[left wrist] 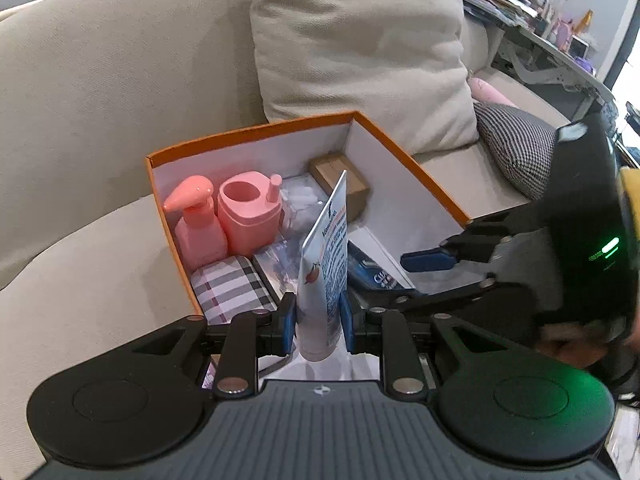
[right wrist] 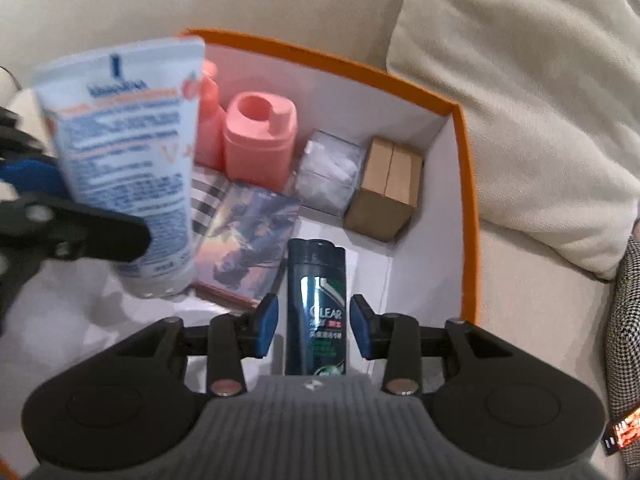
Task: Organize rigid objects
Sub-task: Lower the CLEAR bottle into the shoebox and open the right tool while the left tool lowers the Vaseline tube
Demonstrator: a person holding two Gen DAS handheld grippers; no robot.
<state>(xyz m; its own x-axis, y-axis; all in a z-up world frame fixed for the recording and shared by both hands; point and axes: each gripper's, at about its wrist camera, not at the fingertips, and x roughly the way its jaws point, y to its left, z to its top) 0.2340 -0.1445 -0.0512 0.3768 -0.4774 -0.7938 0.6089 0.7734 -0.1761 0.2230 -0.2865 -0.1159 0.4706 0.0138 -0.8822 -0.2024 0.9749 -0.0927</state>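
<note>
An orange box with white inner walls (left wrist: 256, 130) (right wrist: 468, 184) sits on a beige sofa. My left gripper (left wrist: 318, 312) is shut on a white and blue tube (left wrist: 326, 248) (right wrist: 128, 160), held upright with its cap end down over the near left part of the box. A dark green shampoo bottle (right wrist: 316, 304) (left wrist: 376, 276) lies on the box floor. My right gripper (right wrist: 314, 320) straddles it, open, with a gap on each side between the blue pads and the bottle. In the left wrist view the right gripper comes in from the right.
The box also holds a pink pump bottle (left wrist: 196, 220), a pink container (left wrist: 248, 212), a small cardboard carton (right wrist: 384, 188), a clear packet (right wrist: 328, 168), a plaid pouch (left wrist: 232, 284) and a picture card (right wrist: 248, 232). A beige cushion (left wrist: 360, 48) and a checked cushion (left wrist: 516, 144) lie behind the box.
</note>
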